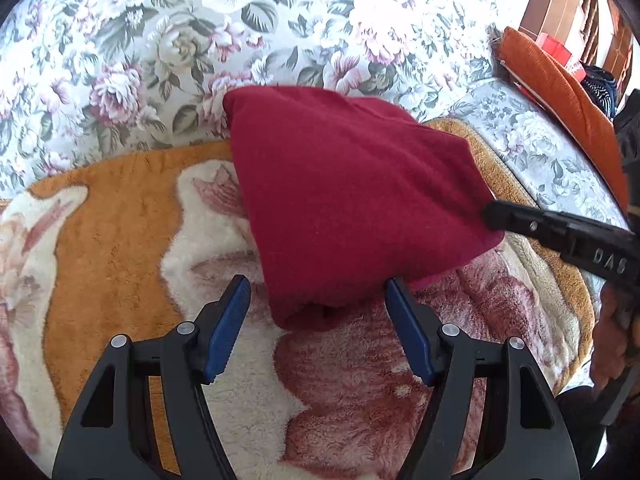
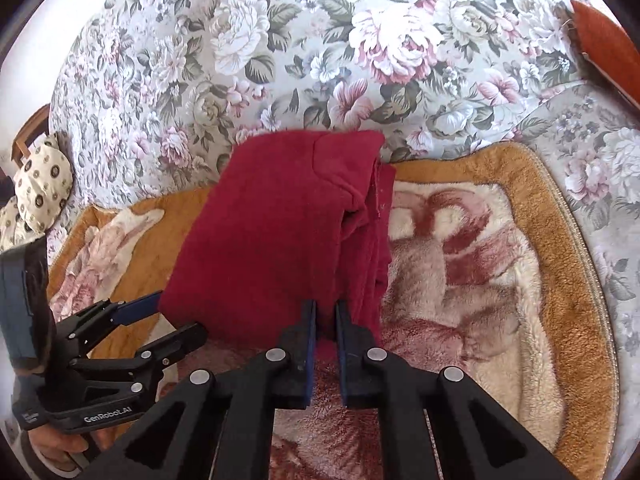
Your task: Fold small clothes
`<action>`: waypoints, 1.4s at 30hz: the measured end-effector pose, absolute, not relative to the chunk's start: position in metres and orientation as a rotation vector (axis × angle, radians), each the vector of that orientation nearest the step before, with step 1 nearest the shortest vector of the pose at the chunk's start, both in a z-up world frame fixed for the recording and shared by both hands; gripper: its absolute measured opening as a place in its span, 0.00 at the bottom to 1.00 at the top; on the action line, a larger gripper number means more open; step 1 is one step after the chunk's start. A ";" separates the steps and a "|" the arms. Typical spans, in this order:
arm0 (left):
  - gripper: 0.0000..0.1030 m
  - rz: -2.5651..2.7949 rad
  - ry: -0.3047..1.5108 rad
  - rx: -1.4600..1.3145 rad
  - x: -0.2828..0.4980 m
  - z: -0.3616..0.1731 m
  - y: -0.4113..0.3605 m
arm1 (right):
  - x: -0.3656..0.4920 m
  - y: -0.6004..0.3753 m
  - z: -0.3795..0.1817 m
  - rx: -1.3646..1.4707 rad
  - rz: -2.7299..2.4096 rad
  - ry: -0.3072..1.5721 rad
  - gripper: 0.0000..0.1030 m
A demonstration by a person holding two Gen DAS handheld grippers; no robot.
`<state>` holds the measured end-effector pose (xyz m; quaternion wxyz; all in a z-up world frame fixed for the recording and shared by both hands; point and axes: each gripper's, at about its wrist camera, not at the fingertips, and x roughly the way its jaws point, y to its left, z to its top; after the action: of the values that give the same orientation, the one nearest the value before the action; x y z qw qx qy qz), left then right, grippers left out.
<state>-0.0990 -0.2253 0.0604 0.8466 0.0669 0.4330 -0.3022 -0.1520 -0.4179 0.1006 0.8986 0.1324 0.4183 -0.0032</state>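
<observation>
A folded dark red fleece garment (image 1: 352, 200) lies at the centre of both frames on a fluffy orange-and-cream floral blanket (image 1: 120, 240), its far edge against the pale flower-print sofa back (image 2: 320, 60). The left gripper (image 1: 318, 300) hangs spread wide at the garment's near corner — blue pads apart, holding nothing. The right gripper (image 2: 325, 320) is pressed nearly together, pinching the garment's near edge. An orange cushion (image 1: 560, 92) sits at upper right of the left wrist view.
</observation>
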 end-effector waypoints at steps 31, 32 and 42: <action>0.80 -0.506 0.983 0.031 -0.010 0.033 -0.254 | -0.091 -0.438 0.064 0.374 0.002 0.861 0.09; 0.81 -0.503 0.980 0.034 -0.012 0.034 -0.255 | -0.092 -0.439 0.064 0.380 0.007 0.859 0.09; 0.80 -0.492 0.956 0.058 -0.015 0.038 -0.256 | -0.076 -0.428 0.111 0.327 0.000 0.774 0.15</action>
<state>-0.0146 -0.2555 0.0385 0.8584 0.0278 0.4554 -0.2344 -0.0764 -0.4280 0.1106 0.9130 0.1589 0.3757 0.0000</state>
